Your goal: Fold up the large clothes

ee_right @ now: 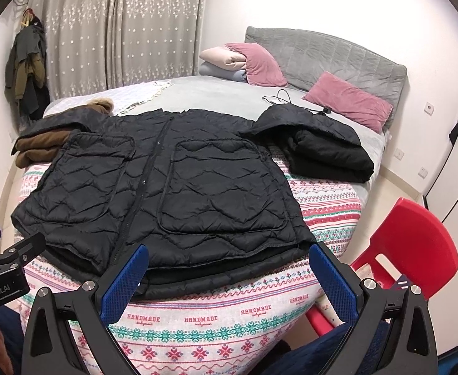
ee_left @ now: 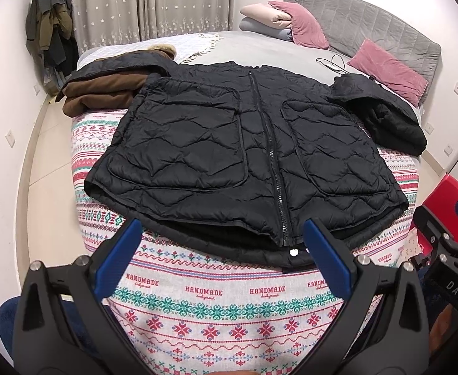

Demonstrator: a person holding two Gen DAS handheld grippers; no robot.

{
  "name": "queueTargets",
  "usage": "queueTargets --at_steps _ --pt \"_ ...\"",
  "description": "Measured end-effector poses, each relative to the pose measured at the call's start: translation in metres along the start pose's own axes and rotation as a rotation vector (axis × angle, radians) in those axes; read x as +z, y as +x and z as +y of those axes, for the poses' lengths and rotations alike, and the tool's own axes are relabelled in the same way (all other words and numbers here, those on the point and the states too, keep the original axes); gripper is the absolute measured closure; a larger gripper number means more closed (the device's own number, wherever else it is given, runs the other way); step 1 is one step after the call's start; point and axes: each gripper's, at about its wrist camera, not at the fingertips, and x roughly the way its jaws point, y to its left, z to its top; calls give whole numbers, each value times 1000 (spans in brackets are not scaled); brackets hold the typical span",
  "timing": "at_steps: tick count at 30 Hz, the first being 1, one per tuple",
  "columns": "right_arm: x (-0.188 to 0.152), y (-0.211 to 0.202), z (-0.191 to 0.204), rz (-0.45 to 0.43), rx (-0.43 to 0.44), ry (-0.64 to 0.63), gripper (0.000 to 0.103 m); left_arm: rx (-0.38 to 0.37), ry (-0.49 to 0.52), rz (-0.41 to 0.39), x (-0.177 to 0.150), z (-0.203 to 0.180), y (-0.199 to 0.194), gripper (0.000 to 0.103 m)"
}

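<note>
A black quilted jacket [ee_left: 244, 143] lies flat, front up and zipped, on the patterned bedspread [ee_left: 216, 306]; it also shows in the right wrist view [ee_right: 166, 187]. Its hem faces me. My left gripper [ee_left: 222, 243] is open and empty, hovering just short of the hem near the zipper's lower end. My right gripper [ee_right: 229, 268] is open and empty, just above the hem's right part. Both have blue pads [ee_left: 119, 253] [ee_right: 332, 281].
A folded brown coat [ee_left: 104, 90] lies at the jacket's left, a folded black garment [ee_left: 388, 115] at its right. Pink pillows [ee_left: 391, 68], folded bedding and a cable sit near the grey headboard. A red chair [ee_right: 413, 243] stands at the bed's right. Coats hang in the far-left corner.
</note>
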Motion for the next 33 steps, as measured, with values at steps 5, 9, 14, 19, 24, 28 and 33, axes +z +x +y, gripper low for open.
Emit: queueTargets --at_steps 5,9,14,19,24,28,33 --pt "-1 7 -9 -3 -14 9 0 -16 -20 17 5 15 6 0" --pt "-2 27 -39 27 -44 70 0 18 -54 14 11 38 10 0" --pt "-5 59 -76 86 -35 152 0 85 -88 18 20 71 19 0" --pt "-14 98 -99 200 12 246 0 180 -164 48 24 118 39 0" --pt "-20 128 -120 276 61 358 0 181 -293 157 20 161 72 3" --pt "-24 144 -138 294 80 451 4 181 -390 216 18 177 102 17" --pt "-28 179 -150 371 74 543 42 123 -398 258 16 167 127 49"
